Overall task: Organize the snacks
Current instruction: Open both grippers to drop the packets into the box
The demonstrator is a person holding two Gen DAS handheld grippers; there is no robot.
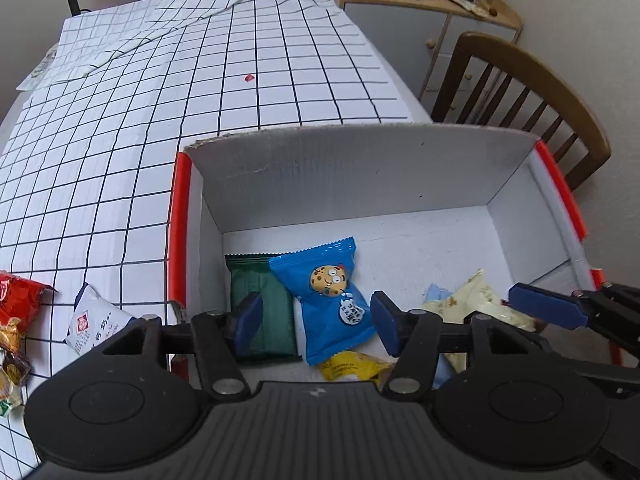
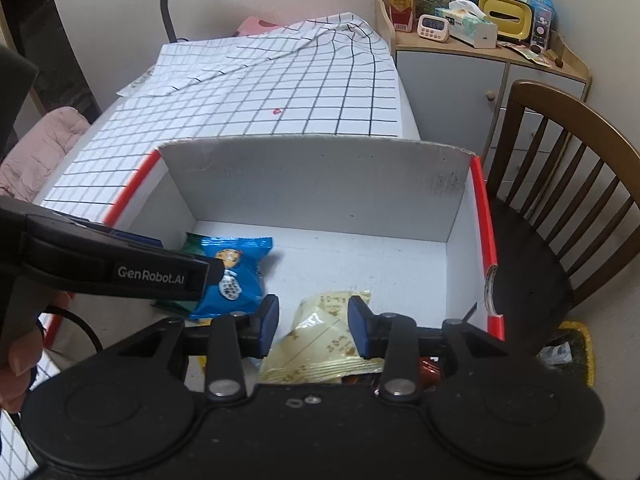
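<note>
Over the red-edged box on the checked tablecloth, I hold both grippers with fingers spread, gripping nothing. My left gripper straddles the blue cookie packet; my right gripper brackets the cream packet, both inside the box. More snacks wait outside, probably next.

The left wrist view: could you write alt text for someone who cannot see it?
An open left gripper hovers over a white cardboard box with red edges, above a blue cookie packet that lies partly over a dark green packet. Yellow and cream packets lie nearby in the box, and more snacks wait outside on the checked tablecloth.
</note>
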